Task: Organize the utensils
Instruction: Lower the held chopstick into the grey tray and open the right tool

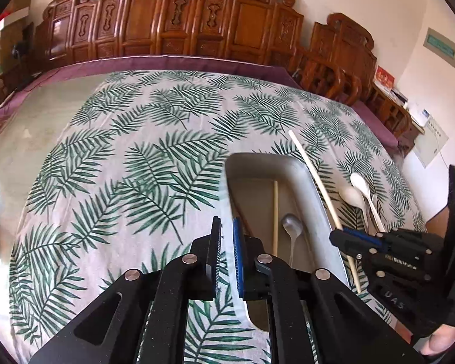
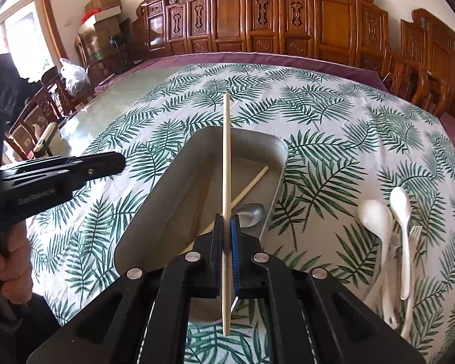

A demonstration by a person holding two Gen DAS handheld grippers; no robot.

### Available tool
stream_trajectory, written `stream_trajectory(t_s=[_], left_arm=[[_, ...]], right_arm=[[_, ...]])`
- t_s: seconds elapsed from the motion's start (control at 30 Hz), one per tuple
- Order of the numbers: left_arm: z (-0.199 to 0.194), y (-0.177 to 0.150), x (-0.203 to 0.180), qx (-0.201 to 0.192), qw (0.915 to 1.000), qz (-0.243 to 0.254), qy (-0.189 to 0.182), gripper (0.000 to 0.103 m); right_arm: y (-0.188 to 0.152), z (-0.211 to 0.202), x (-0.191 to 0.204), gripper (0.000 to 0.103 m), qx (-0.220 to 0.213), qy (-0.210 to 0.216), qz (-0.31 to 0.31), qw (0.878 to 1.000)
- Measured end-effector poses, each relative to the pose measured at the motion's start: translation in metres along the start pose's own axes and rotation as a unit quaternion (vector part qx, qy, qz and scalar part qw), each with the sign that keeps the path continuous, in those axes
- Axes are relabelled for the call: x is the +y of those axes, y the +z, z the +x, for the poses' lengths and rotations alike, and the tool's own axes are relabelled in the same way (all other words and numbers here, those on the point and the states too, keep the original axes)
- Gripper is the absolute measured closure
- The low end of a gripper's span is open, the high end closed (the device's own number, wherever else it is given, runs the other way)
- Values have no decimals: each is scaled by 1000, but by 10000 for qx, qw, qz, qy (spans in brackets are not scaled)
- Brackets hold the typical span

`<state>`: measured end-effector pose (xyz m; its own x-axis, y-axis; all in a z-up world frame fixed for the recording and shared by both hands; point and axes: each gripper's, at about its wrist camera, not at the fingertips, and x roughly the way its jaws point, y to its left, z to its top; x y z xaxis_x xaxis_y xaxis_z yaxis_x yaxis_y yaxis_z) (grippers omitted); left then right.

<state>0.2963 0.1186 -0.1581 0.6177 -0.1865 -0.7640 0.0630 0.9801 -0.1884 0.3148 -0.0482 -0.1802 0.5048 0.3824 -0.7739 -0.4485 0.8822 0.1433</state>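
While a row of carved reddish-brown wooden chairs (image 2: 288, 21) lines the cream wall at the far side, a big surface (image 1: 39, 139) fills the room's middle, its edge draped in purple cloth (image 1: 173, 63) and its top laid with a white tablecloth printed with green palm fronds (image 1: 142, 139). Stacked cardboard boxes (image 2: 104, 3) stand in the far left corner by a window in the right wrist view.

On the tablecloth lies a long grey metal tray with rounded corners (image 2: 166, 188). Inside it rest a pale wooden chopstick (image 2: 251, 183) and a shiny metal spoon (image 2: 251, 214), the spoon's bowl near the tray's right wall. To the right of the tray, on the cloth, sits a small heap of white plastic spoons (image 2: 379, 221) and a white plastic fork (image 2: 414, 242).

The right gripper (image 2: 227, 236), black with a blue pad, is pressed together on a second pale wooden chopstick (image 2: 226, 157), pinching it near its lower third so the stick stands up over the tray's middle. The left gripper (image 1: 227, 236) hovers above the tray's left rim with its jaws only a narrow slit apart and nothing between them. A person's hand (image 2: 13, 261) grips its handle at the left.
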Motion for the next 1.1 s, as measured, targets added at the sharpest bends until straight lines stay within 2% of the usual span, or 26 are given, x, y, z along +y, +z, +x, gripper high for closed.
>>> stream_trajectory(t_s=[0.33, 0.53, 0.63, 0.83, 1.1], left_arm=[[-2, 2, 8, -52, 9999, -79, 65, 88], [-2, 2, 8, -54, 9999, -60, 74, 84], [-3, 2, 7, -71, 9999, -55, 87, 79], [-2, 2, 4, -83, 9999, -33, 114, 77], [-2, 0, -15, -127, 9998, 127, 90, 73]], right_arm=[[2, 26, 2, 97, 77, 257, 339, 9991], [-6, 38, 5, 97, 246, 262, 262, 9990], [-11, 43, 6, 97, 337, 271, 201, 9989], [-13, 32, 7, 96, 221, 316, 45, 9992], [-13, -10, -13, 96, -139, 348, 56, 9993]])
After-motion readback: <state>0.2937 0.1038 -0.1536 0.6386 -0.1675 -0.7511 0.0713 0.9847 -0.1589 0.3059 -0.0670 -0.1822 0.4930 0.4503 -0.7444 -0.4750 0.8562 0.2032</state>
